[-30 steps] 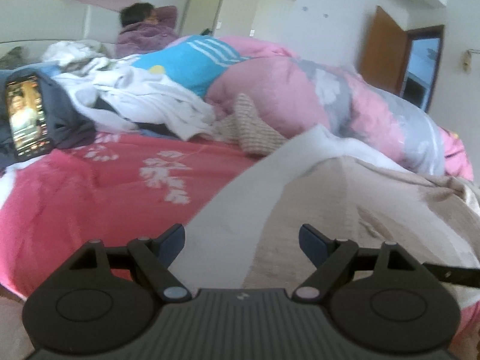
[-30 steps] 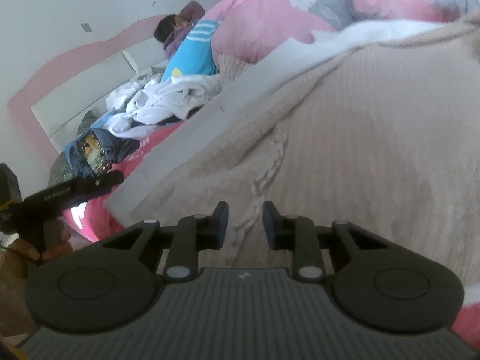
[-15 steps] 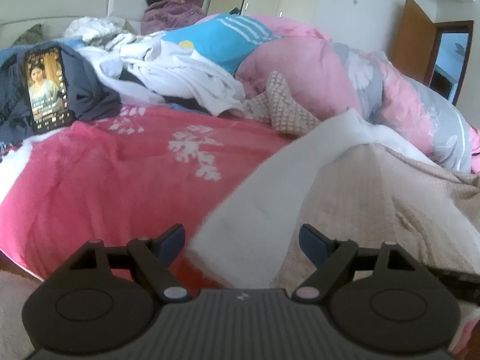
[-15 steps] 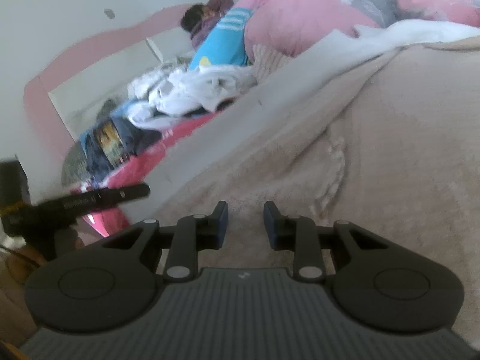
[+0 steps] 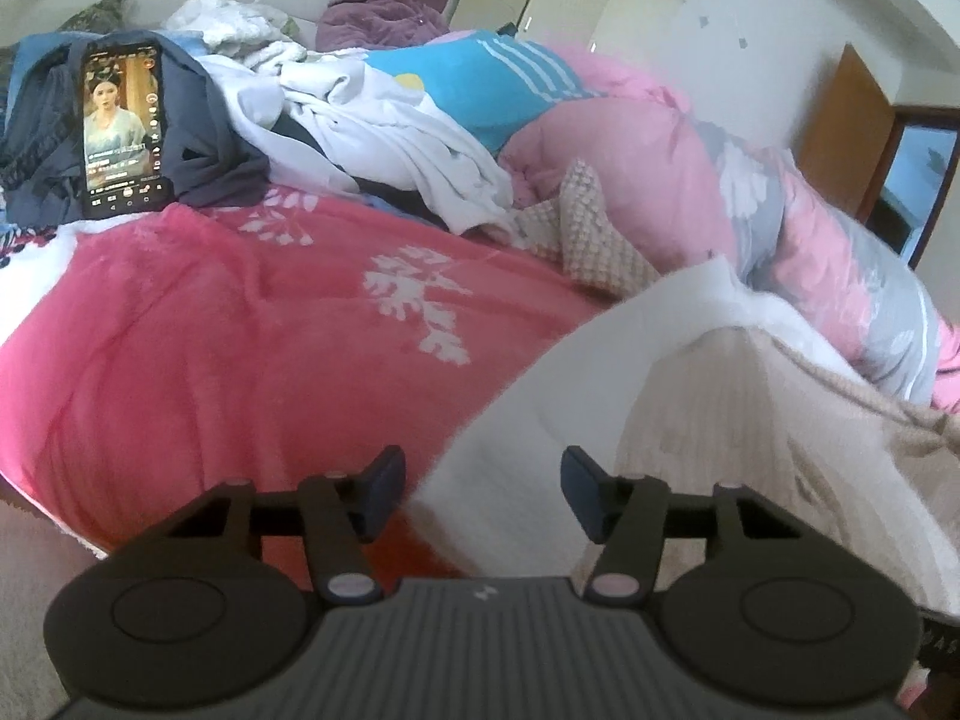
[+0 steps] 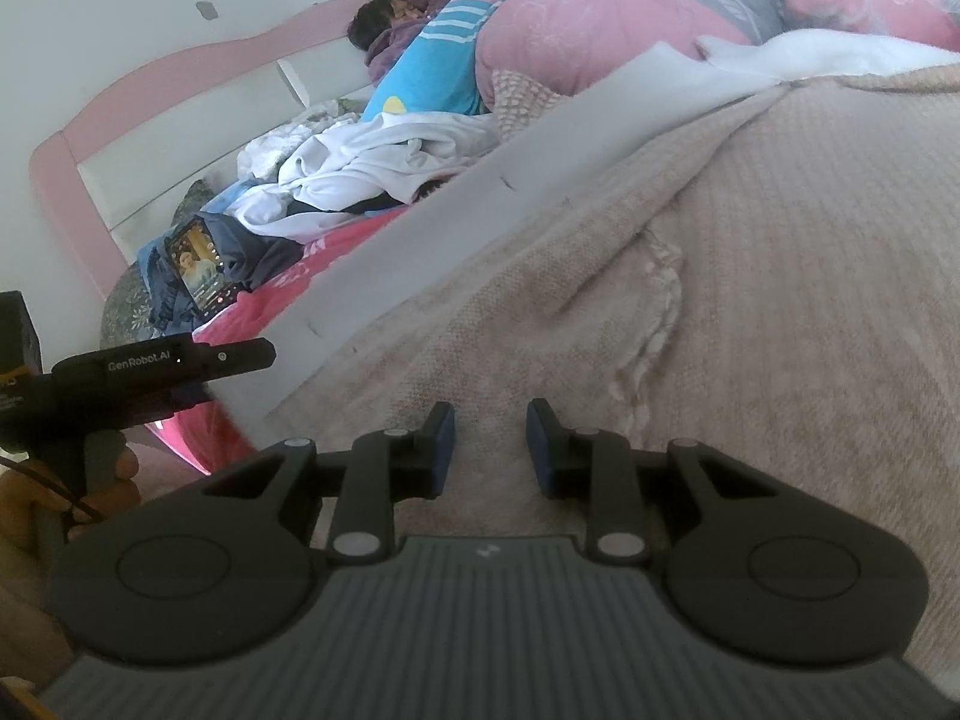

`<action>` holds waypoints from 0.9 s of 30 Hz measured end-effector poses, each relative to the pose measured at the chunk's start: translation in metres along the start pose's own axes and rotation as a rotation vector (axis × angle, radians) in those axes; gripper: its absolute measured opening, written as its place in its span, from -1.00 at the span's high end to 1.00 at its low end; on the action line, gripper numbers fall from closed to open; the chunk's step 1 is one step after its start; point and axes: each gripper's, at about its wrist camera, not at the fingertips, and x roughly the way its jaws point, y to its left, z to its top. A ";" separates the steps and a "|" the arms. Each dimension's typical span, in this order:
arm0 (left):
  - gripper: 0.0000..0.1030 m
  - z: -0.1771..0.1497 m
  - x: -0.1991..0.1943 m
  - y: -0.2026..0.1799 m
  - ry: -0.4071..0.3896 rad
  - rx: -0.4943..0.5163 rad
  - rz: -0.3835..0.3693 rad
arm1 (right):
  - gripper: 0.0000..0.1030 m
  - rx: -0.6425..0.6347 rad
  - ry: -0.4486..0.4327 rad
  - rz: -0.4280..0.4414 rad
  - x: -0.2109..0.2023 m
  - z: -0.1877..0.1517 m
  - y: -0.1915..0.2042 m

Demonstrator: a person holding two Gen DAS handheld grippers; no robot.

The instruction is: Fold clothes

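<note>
Beige knitted sweater (image 6: 750, 276) lies spread on the bed (image 5: 240, 348) at two o'clock, both left tongs (image 5: 480, 483) and right tongs (image 6: 489, 441) apart, empty, likely about to grip its edge.

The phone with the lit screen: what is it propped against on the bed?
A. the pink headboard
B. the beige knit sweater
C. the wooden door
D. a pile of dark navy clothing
D: the phone stands upright on the red blanket, leaning back on the pile of dark navy clothing, far from the beige knit sweater.
</note>
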 end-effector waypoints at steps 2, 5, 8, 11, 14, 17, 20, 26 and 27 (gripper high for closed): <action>-0.08 0.000 -0.002 0.002 -0.013 -0.010 -0.015 | 0.50 0.006 0.000 0.000 0.000 0.000 0.000; -0.08 -0.001 -0.005 0.003 -0.028 -0.015 -0.045 | 0.49 0.011 0.001 -0.001 0.000 0.000 0.000; -0.08 -0.005 -0.006 0.001 -0.032 0.001 -0.065 | 0.49 0.014 -0.002 -0.001 0.000 -0.001 0.000; -0.08 -0.006 -0.006 -0.002 -0.033 0.015 -0.069 | 0.48 0.016 -0.004 0.000 0.000 -0.001 -0.001; -0.08 -0.007 -0.005 -0.002 -0.036 0.019 -0.068 | 0.48 0.018 -0.004 0.003 0.000 -0.001 -0.001; -0.08 -0.007 -0.004 -0.002 -0.031 0.019 -0.067 | 0.48 0.020 -0.005 0.005 0.001 -0.001 -0.002; 0.01 -0.009 -0.003 -0.003 -0.030 0.026 -0.063 | 0.48 0.022 -0.007 0.005 0.001 -0.001 -0.002; 0.56 -0.014 0.001 -0.006 -0.020 0.068 -0.020 | 0.47 0.023 -0.010 0.003 0.001 -0.002 -0.002; 0.69 -0.014 0.001 -0.006 -0.025 0.074 -0.015 | 0.47 0.023 -0.010 0.003 0.001 -0.002 -0.002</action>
